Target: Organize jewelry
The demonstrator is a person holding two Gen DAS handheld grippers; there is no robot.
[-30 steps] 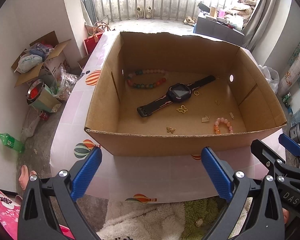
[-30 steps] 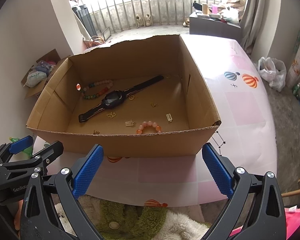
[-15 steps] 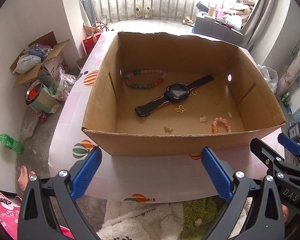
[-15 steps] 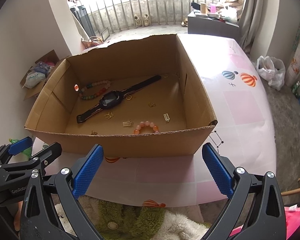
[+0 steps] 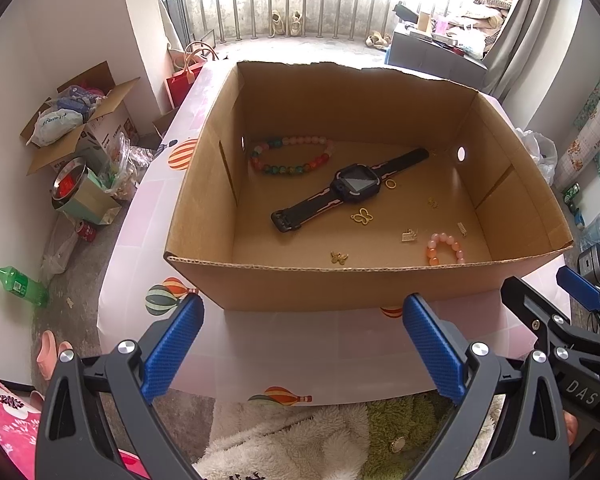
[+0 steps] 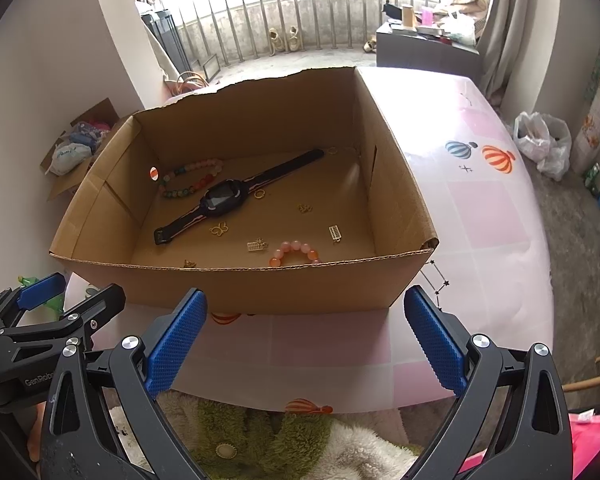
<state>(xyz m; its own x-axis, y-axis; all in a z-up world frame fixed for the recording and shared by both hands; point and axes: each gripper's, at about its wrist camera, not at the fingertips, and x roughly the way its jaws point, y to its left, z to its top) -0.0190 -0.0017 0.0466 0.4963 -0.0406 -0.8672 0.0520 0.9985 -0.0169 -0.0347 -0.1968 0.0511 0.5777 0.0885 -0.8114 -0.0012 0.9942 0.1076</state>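
An open cardboard box (image 5: 380,286) (image 6: 260,288) stands on a pink balloon-print table (image 5: 300,344). Inside lie a black watch (image 5: 350,190) (image 6: 228,200), a multicoloured bead bracelet (image 5: 290,154) (image 6: 190,180), a small pink bead bracelet (image 5: 444,246) (image 6: 296,252) and several small gold charms such as a butterfly (image 5: 362,216) (image 6: 219,229). My left gripper (image 5: 302,344) hangs open in front of the box's near wall, holding nothing. My right gripper (image 6: 304,340) is also open and empty at the same wall; it shows at the right edge (image 5: 560,320) of the left wrist view.
A fluffy white and green rug (image 6: 260,440) lies under the table's near edge. On the floor to the left are an open carton of bags (image 5: 72,116), a metal bowl (image 5: 68,180) and a green bottle (image 5: 20,284). White plastic bags (image 6: 544,144) sit to the right.
Both grippers have drawn back slightly from the box and stay open. Nothing in the box has moved.
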